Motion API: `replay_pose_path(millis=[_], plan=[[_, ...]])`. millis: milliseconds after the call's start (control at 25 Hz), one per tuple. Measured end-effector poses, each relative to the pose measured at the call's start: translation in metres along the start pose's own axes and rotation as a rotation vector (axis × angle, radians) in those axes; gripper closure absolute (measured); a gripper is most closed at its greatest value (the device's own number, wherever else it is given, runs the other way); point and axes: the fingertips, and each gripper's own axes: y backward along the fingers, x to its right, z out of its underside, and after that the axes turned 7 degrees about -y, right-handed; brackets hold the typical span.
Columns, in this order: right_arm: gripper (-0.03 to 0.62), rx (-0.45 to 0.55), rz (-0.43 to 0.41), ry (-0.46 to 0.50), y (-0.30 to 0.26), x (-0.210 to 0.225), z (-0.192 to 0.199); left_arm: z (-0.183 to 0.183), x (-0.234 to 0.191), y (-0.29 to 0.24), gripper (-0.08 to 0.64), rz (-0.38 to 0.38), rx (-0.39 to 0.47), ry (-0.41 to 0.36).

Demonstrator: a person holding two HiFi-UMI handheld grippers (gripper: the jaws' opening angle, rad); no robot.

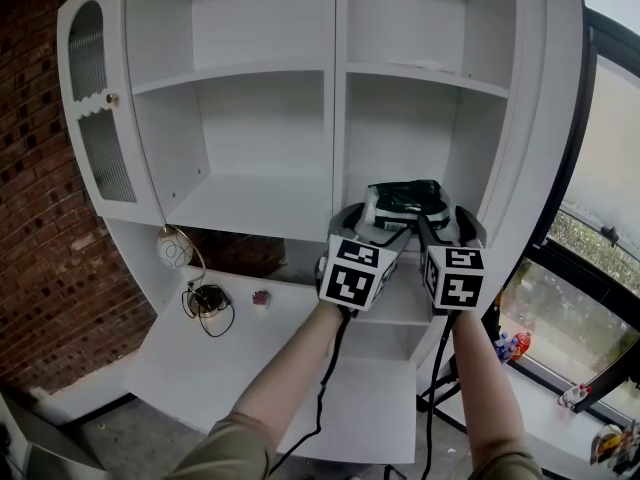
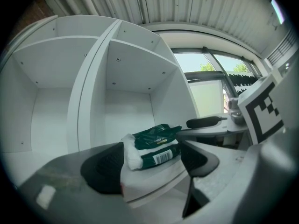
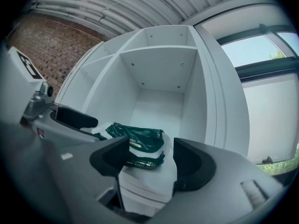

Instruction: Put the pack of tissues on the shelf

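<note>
Head view: the pack of tissues (image 1: 405,196) is seen at centre right of the frame, lying in the right-hand compartment of the white shelf unit (image 1: 340,88). The left gripper (image 1: 372,220) and the right gripper (image 1: 445,220) are held side by side just below it, both aimed level into the compartment.

Left gripper view: the jaws are spread wide. The pack (image 2: 154,146) is seen between them at lower centre, resting on the shelf board (image 2: 152,181) near its front edge. A clear gap is seen at the right pad. At the left pad the pack's white end overlaps it in the frame, and contact cannot be ruled out.

Right gripper view: the jaws are likewise spread. The pack (image 3: 140,146) is seen beyond and between them, and no pad is pressed on it.

Assessment: placement is judged complete and release to be the step in hand. Both grippers are best drawn straight back and level, with the jaws held wide. The loose wrapper could be caught by a pad, and the pack dragged over the edge.
</note>
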Motion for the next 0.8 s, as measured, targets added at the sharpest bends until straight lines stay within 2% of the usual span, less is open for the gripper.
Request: replay_pose_path(millis=[280,520,800], plan=[[0.307,-0.010,-0.015,0.010,0.022,-0.001,0.011,-0.001,0.006,0.021,0.170,0.010,0.027,-0.008],[0.316,-0.020,0.004,0.021,0.040,0.002,0.021,0.000,0.011,0.033,0.170,0.017,0.042,0.009],[0.348,-0.021,-0.009,0.003,0.066,-0.005,0.032,0.009,0.021,0.059,0.232,0.003,0.065,0.044]])
